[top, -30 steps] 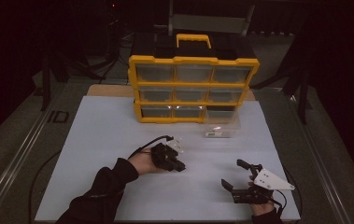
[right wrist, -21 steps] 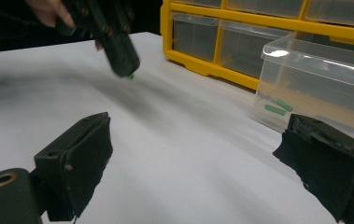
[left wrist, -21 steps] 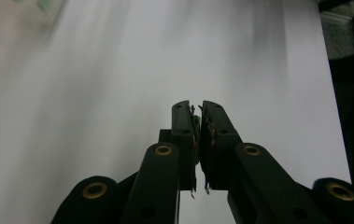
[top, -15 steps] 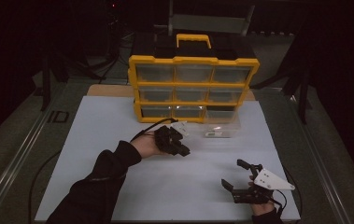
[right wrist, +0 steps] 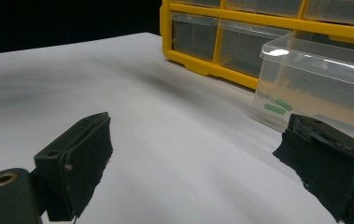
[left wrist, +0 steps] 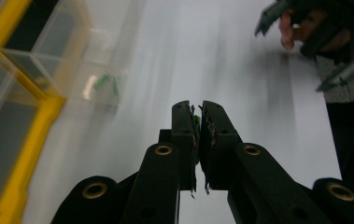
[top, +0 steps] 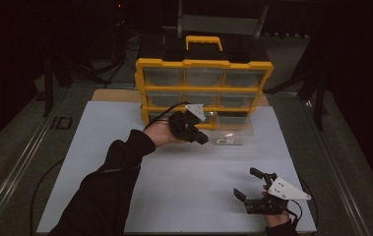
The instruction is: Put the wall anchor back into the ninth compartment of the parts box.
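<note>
Dim room, black surround; white sheet covers the desk (top: 125, 162). Yellow drawer cabinet (top: 203, 64) stands at the far edge, with a clear plastic drawer (top: 233, 132) pulled out and set on the sheet just in front of it, right of centre. A few small green pieces (right wrist: 277, 106) lie inside that drawer.

Left gripper (top: 200, 137) hovers above the sheet just left of the clear drawer. Its fingers (left wrist: 184, 135) are pressed nearly together on a small green piece (left wrist: 195, 121), pinched at the tips. Right gripper (top: 253, 189) rests at the near right of the desk, fingers (right wrist: 79, 154) wide apart, holding nothing.

Handling judgement: the green piece looks tiny, light and rigid, probably smooth plastic. Only a sliver shows between the pads, so the grip is marginal; it could slip or twist out. Best held across its middle, pads flat, carried low over the drawer.
</note>
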